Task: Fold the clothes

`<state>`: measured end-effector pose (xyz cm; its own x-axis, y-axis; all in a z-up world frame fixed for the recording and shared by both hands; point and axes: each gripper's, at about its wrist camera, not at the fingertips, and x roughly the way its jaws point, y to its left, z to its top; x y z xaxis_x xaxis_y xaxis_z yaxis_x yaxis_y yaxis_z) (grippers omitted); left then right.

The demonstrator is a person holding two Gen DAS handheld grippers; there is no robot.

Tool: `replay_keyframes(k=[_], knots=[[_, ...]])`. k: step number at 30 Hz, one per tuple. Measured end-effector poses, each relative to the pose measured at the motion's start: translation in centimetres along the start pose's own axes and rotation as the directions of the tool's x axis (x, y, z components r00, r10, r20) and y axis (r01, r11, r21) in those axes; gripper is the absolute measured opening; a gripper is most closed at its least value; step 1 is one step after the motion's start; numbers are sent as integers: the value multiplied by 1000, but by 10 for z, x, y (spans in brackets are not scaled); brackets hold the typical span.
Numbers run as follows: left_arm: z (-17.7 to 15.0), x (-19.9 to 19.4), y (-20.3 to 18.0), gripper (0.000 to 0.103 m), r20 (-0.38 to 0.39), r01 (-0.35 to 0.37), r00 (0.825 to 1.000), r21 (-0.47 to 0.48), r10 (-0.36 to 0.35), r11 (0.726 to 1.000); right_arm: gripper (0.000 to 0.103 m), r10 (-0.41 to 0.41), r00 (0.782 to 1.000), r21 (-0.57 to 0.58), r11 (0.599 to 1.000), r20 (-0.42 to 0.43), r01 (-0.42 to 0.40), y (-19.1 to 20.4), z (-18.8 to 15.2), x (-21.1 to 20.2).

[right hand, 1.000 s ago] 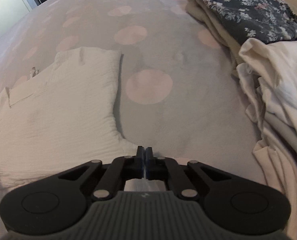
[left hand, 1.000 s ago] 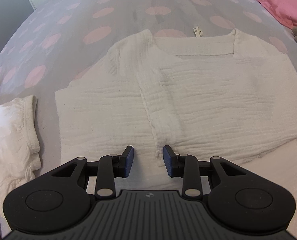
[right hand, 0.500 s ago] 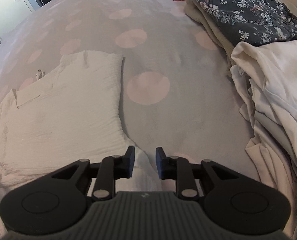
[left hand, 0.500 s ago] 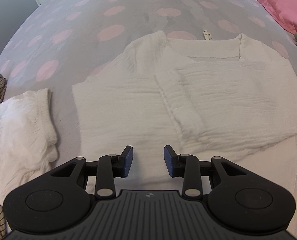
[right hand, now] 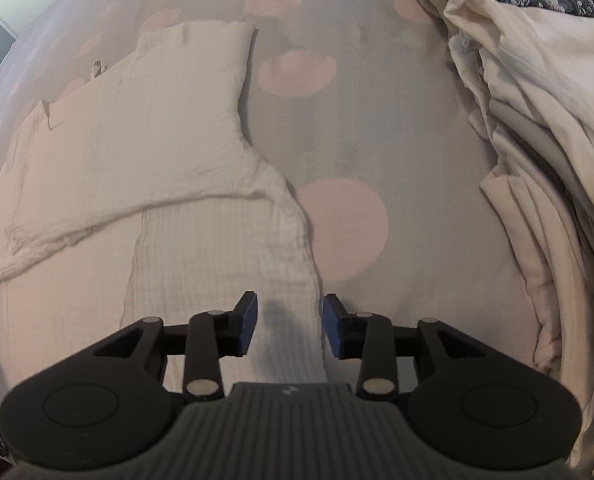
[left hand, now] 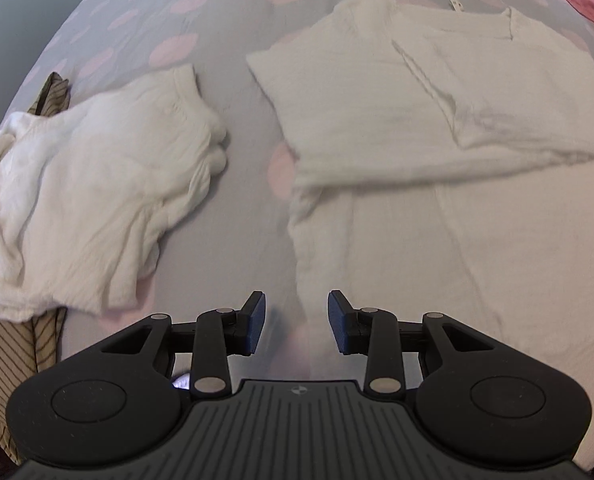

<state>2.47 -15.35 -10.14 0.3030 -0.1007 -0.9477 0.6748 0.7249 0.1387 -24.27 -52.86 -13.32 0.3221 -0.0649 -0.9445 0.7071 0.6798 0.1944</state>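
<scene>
Hovering, both tools point(left hand: 296, 322) point(right hand: 288, 325) gape over seemingly half-folded white shirt point(left hand: 437, 128)

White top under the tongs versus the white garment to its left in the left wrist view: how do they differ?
The white top lies spread flat with sleeves folded across its body; the white garment is bunched and wrinkled. The top looks larger in view. The garment partly overlies a striped cloth. Both are white and rest on the dotted bedspread.

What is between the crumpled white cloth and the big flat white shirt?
Only bare bedspread, grey with pink dots, lies between the crumpled white cloth and the flat white shirt. The left wrist view shows it.
</scene>
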Motion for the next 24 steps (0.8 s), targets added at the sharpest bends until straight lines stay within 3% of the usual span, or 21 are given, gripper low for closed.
replay_keyframes(k=[5,13,16,18,22,24], knots=[[-26,1,-8,34,-8,49,999,56,-48,997,45,-10,999,-50,999,-40,8,-8,-28,2],[-55,7,-32,32,-25,31,999,142,-27,989,45,-20,998,-147,989,-67,10,-12,-61,-4],[-61,4,-36,22,-25,28,999,151,-25,988,33,-22,998,-192,981,-65,9,-6,-69,-9],[-65,2,-39,17,-25,27,999,156,-23,987,8,-24,998,-223,975,-63,9,-2,-74,-12],[-69,-3,-45,1,-5,1,1000,165,0,986,5,-25,998,-275,961,-53,10,4,-83,-19],[-67,-9,-41,0,20,-8,1000,133,6,991,4,-12,1000,-254,967,-24,6,0,-79,-27]])
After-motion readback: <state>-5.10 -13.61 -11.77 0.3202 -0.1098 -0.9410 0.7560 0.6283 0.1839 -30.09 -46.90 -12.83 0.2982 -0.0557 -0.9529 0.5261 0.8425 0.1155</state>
